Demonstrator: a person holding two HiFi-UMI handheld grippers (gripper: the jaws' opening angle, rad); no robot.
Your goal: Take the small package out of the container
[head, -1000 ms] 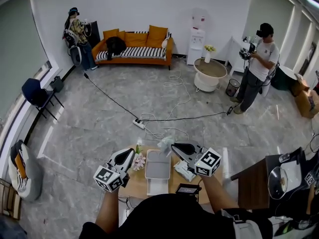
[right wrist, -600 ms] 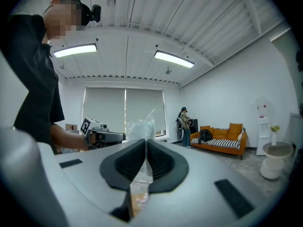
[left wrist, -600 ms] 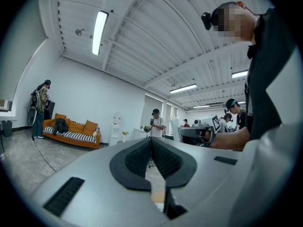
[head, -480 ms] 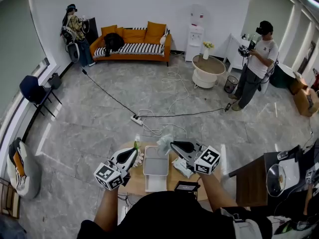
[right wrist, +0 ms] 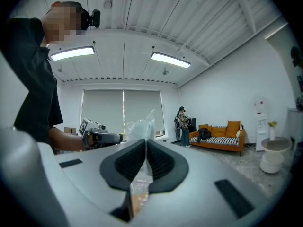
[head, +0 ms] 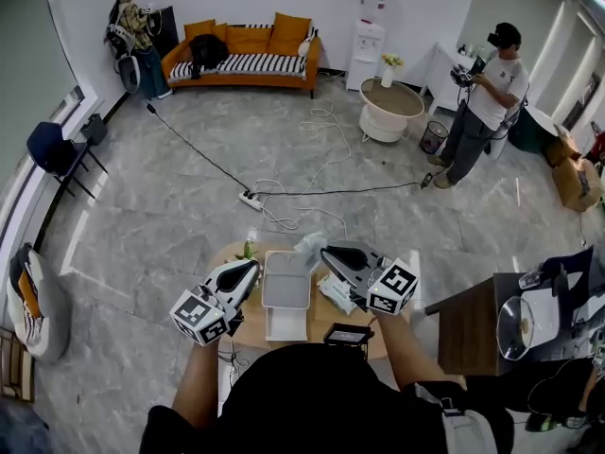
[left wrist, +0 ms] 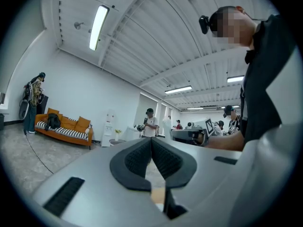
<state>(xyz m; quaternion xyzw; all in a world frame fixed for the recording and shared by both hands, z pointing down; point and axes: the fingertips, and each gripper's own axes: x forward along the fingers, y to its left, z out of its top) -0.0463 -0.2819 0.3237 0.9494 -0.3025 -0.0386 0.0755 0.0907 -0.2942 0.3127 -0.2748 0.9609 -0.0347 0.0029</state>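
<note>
Right hand-held gripper [right wrist: 146, 145] pinching small package [right wrist: 140, 125], left hand-held gripper [left wrist: 151, 142] closed

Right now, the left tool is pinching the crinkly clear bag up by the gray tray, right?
No. It is the right tool that is pinching the clear bag, as the right gripper view shows. The left tool is shut on nothing. The bag is up by the gray tray.

The container [head: 285, 291] is pale grey, the package [head: 309, 247] clear. At eleven o'clock, the sofa [head: 248, 50] is orange with black-and-white stripes.
</note>
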